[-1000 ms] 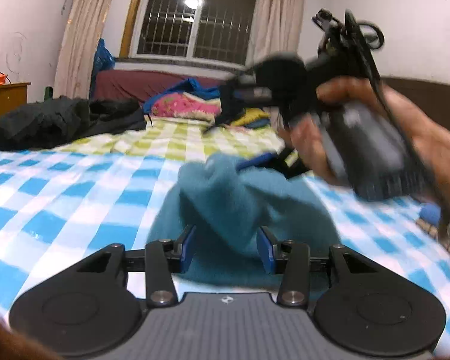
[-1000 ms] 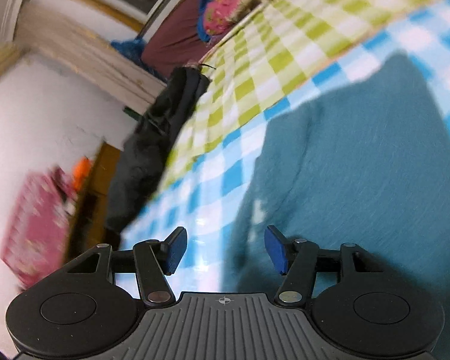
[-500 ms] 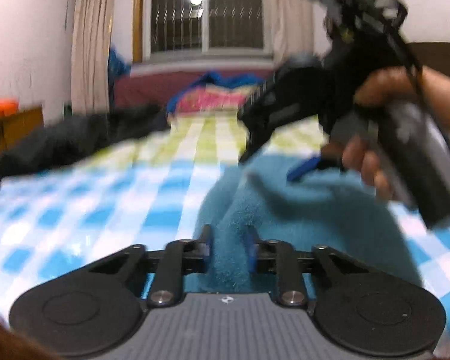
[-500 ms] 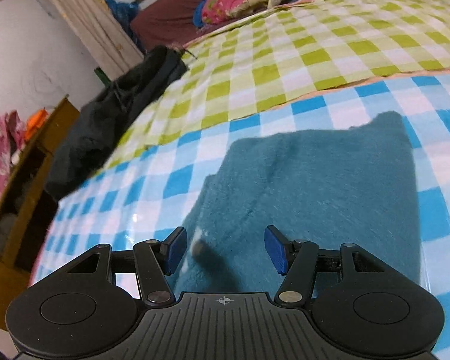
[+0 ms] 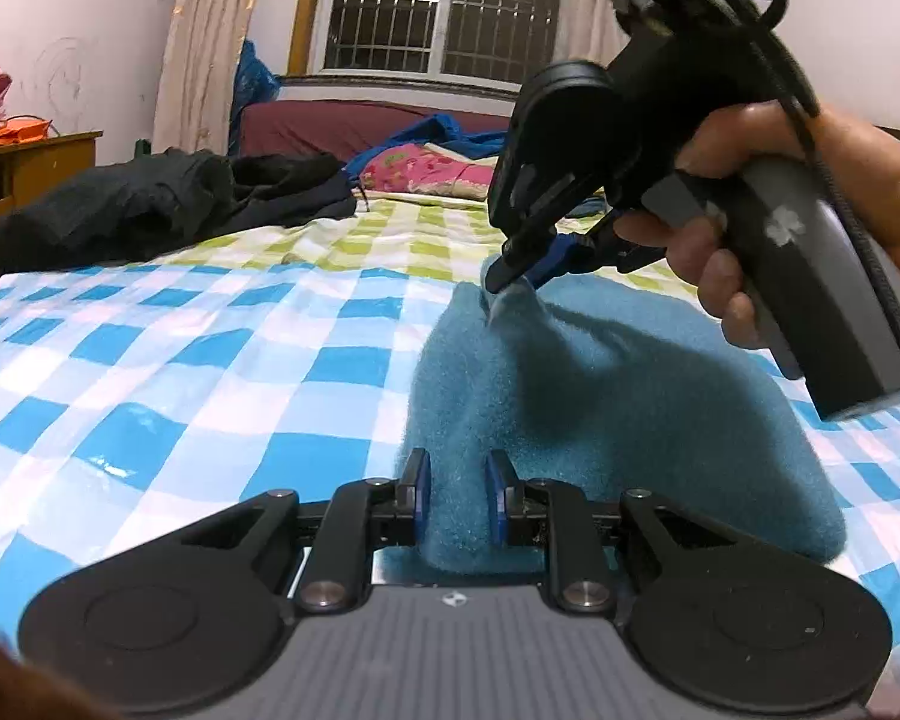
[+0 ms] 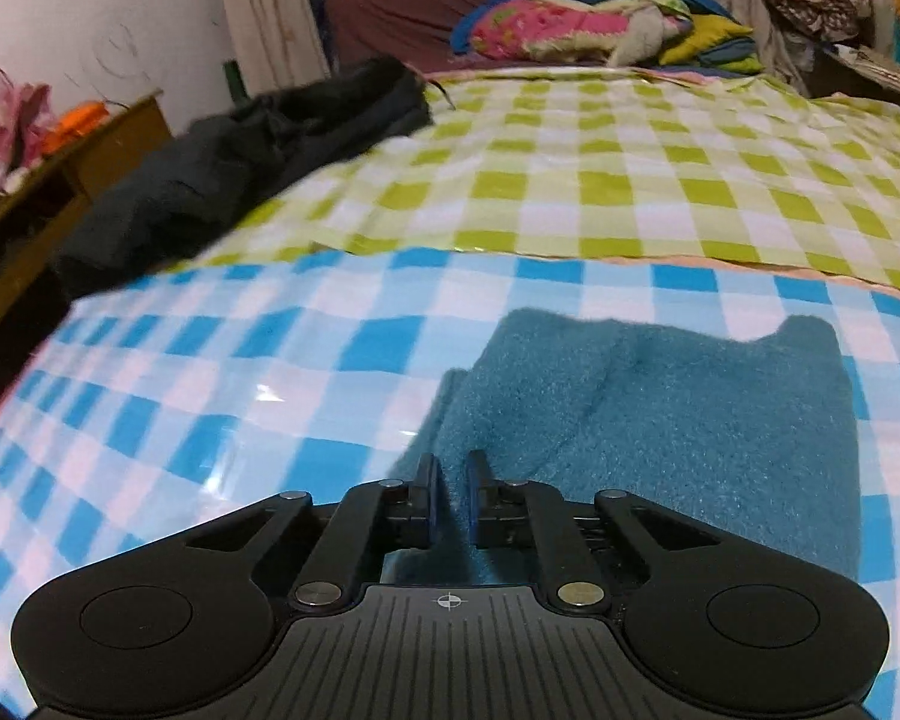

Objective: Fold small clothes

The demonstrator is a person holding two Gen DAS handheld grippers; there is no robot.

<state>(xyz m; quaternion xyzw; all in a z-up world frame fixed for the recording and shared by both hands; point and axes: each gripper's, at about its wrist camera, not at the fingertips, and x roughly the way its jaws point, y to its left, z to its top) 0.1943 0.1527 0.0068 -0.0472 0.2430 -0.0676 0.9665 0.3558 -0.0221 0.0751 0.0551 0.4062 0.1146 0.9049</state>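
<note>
We see both sets of jaws drawn narrow — left gripper [image 5: 455, 495] and right gripper [image 6: 452, 495] each pinching the teal garment [image 5: 600, 396].

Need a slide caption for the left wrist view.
Both tools, left and right, pinch the teal cloth on the bed.

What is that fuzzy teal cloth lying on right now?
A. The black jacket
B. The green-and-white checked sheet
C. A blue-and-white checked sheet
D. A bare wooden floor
C: the teal cloth lies on the blue-and-white checked sheet; the green-and-white checked sheet starts beyond it, and the black jacket lies off to the side.
</note>
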